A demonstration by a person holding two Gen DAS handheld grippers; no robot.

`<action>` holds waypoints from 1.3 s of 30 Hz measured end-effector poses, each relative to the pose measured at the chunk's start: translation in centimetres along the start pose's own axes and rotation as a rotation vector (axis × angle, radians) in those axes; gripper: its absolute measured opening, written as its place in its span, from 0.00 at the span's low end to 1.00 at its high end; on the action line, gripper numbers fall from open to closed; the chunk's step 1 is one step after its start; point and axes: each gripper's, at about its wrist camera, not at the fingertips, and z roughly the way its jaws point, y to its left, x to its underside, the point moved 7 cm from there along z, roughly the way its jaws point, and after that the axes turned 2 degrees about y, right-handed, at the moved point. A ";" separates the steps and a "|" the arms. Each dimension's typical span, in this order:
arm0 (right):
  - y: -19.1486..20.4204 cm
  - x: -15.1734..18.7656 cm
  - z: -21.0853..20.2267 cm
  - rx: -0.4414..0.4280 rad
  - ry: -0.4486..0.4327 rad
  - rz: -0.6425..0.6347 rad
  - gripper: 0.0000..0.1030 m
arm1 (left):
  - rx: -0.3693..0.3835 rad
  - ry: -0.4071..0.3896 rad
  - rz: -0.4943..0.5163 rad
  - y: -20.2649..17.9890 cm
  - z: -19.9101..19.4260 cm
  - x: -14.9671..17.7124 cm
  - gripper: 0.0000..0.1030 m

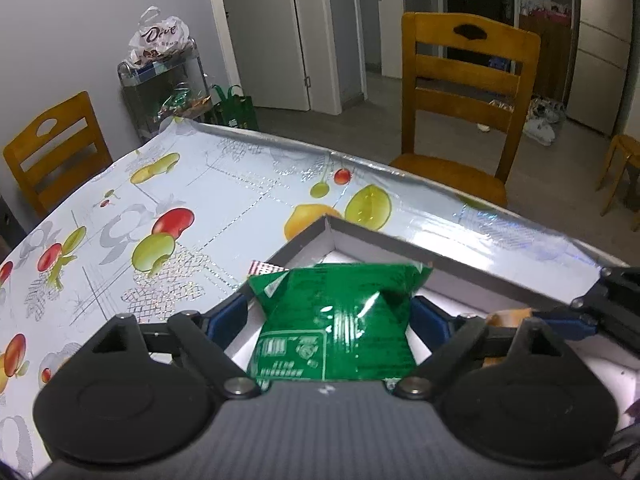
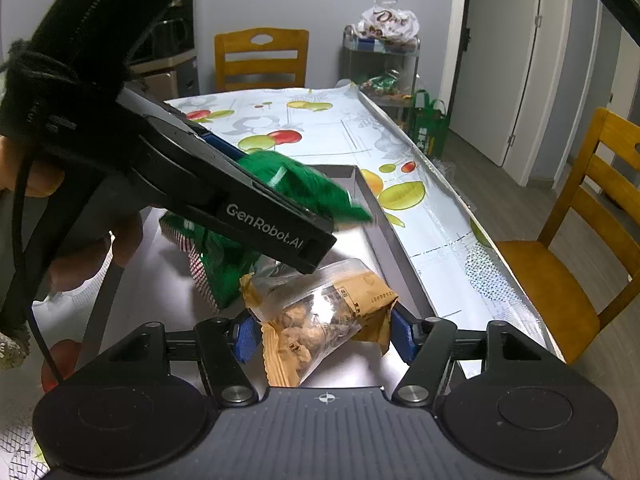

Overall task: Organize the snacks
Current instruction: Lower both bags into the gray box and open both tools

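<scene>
Two handheld grippers work over a shallow grey-walled box [image 1: 404, 244] on a fruit-print tabletop [image 1: 224, 184], sorting snack packets into it.

In the left wrist view, the left gripper [image 1: 330, 312] fills the lower half of the frame with a green snack packet [image 1: 336, 320] lying between its blue-padded jaws. The jaws stand wide, and the pads sit just beside the packet's creased sides; whether they still press on it cannot be told, though the wide spread reads as a release. The packet's long axis runs straight away from the jaws, toward the box's far corner at centre frame, and it hangs over the box's white floor.

In the right wrist view, the right gripper [image 2: 324, 332] sits at lower centre with a tan-and-clear snack packet [image 2: 320, 316] between its jaws, which stand about halfway apart. The pads flank the packet's bulging sides, with a thin gap showing on the right; a firm grip cannot be confirmed. This packet lies crosswise to the jaws, tilted up to the right, resting on the box floor near its right wall.

The left gripper crosses the upper left of that view, directly above the tan packet, its green packet jutting toward centre frame. Another green packet with a red-checked edge [image 2: 216, 272] lies on the box floor beneath it, touching the tan one. The left gripper is plainly nearer the far corner; the right holds the near side.
</scene>
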 end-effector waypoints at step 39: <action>1.3 -1.2 -5.3 0.003 -0.121 0.054 1.00 | -0.042 -0.188 -0.201 3.8 -15.7 4.5 0.96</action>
